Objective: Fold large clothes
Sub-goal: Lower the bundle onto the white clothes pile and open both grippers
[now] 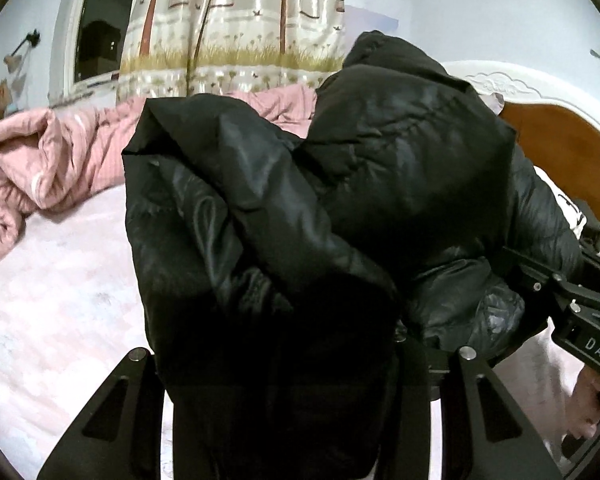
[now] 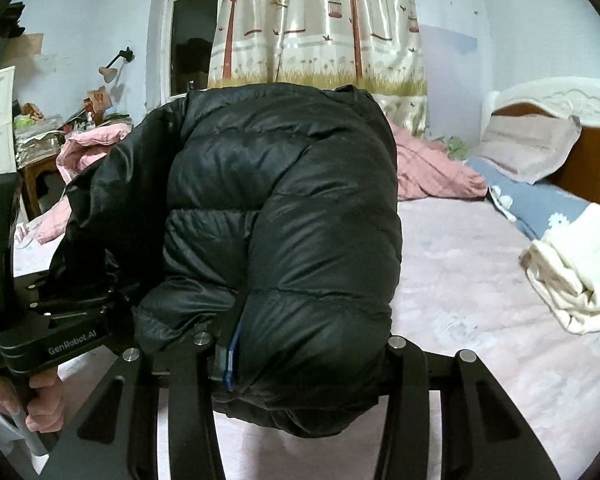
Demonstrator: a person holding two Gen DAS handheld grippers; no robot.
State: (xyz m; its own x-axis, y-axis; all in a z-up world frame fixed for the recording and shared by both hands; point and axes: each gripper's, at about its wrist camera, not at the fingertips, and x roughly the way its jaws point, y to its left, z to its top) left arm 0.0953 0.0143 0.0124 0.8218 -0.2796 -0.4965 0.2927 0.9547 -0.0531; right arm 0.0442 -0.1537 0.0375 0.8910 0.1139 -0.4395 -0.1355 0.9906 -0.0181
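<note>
Setting: home bedroom. Bed [image 2: 480,280] with pale pink sheet, carved white-and-wood headboard [image 2: 560,100], pillow [image 2: 528,148], rumpled pink quilt [image 1: 52,160]. Tree-print curtain [image 2: 320,28] beside a dark window [image 2: 192,40]. Wall lamp [image 2: 114,66] over a cluttered side table [image 2: 40,136].

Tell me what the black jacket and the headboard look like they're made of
The black jacket looks like glossy synthetic shell, probably nylon or polyester, over puffy filling: it shines under the light and bulges between stitched quilt lines. The headboard seems to be brown wood or a wood-look panel inside a white carved, painted-looking frame; blur leaves the exact material open.
</note>
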